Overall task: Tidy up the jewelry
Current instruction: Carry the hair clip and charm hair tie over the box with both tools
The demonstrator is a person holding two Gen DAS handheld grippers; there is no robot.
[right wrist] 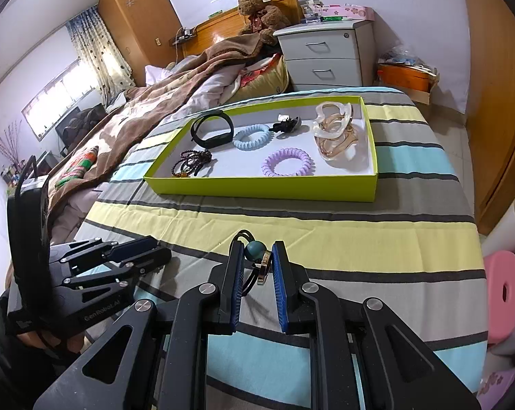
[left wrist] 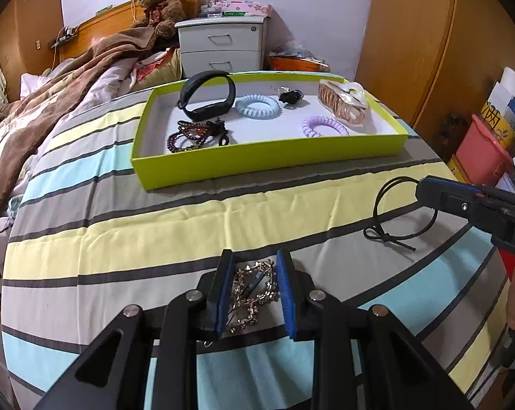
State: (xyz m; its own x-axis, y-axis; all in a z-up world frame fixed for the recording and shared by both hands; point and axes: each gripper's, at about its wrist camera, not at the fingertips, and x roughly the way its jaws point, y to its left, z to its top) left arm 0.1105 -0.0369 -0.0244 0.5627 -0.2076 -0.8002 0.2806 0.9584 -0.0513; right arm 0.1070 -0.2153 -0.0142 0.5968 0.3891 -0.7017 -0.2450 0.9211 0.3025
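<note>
A lime-green tray [left wrist: 257, 162] [right wrist: 257, 189] lies on the striped bedspread. It holds a black wristband [left wrist: 208, 95], a blue coil hair tie [left wrist: 257, 106], a purple coil hair tie [left wrist: 325, 126], dark bead bracelets [left wrist: 196, 135], a small black clip [left wrist: 290, 97] and a clear-amber claw clip [left wrist: 343, 100]. My left gripper [left wrist: 254, 263] is shut on a rhinestone hair clip [left wrist: 254, 290] near the bedspread. My right gripper [right wrist: 256, 249] is shut on a black cord hair tie with a teal bead [right wrist: 255, 251]. The cord's loop [left wrist: 394, 215] lies on the bedspread in the left wrist view.
A rumpled brown blanket [left wrist: 52, 102] covers the bed's left side. A white nightstand [left wrist: 223, 46] and a teddy bear [left wrist: 160, 3] stand behind the tray. A pink bin [left wrist: 483, 153] and a pink stool [right wrist: 503, 290] sit beyond the bed's right edge.
</note>
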